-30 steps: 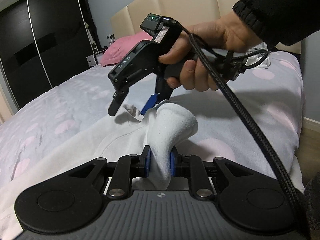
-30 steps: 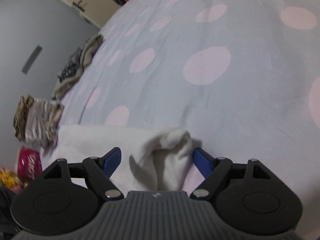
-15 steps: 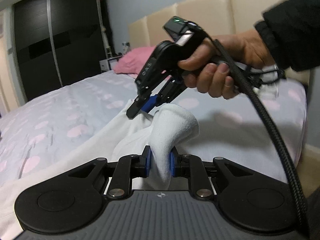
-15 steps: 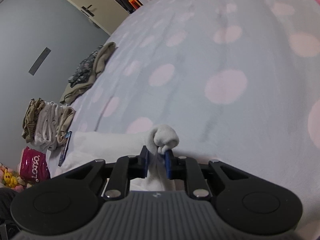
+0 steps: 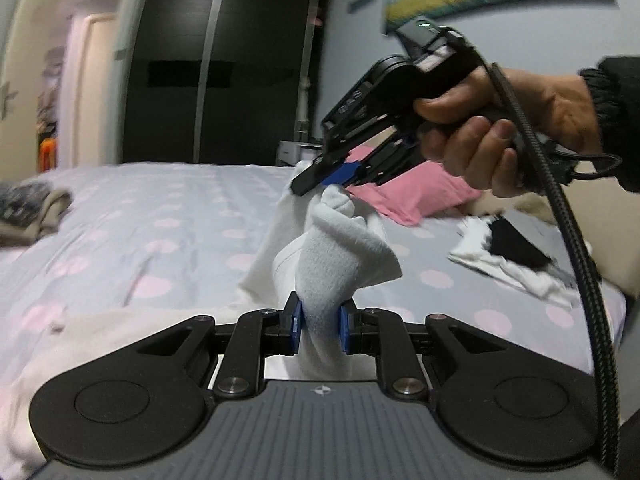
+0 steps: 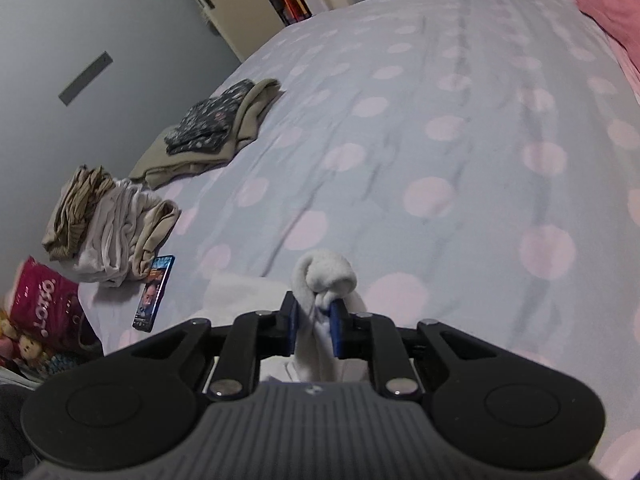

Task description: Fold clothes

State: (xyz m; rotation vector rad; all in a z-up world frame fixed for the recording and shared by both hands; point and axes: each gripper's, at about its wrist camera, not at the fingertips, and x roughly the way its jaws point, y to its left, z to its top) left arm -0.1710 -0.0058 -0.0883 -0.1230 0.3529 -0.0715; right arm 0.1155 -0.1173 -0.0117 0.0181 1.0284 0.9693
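A white fleece garment (image 5: 340, 252) hangs lifted off the bed, stretched between both grippers. My left gripper (image 5: 319, 322) is shut on one bunched edge of it at the bottom of the left wrist view. Above it a hand holds my right gripper (image 5: 336, 178), whose blue pads pinch another part of the same cloth. In the right wrist view my right gripper (image 6: 314, 326) is shut on a rolled fold of the white garment (image 6: 326, 280), high above the bed. The rest of the garment (image 5: 132, 328) trails down onto the bedspread.
The bed (image 6: 420, 140) has a grey cover with pink dots. Folded clothes (image 6: 108, 224) and a grey-olive pile (image 6: 216, 132) lie at its left side, a phone (image 6: 154, 292) beside them. A pink pillow (image 5: 404, 196) and a black-and-white garment (image 5: 508, 256) lie at the head end.
My right gripper closed on the white cloth. Both grippers then rose with it, lifting the garment off the bed, and the left view swung towards the wardrobe.
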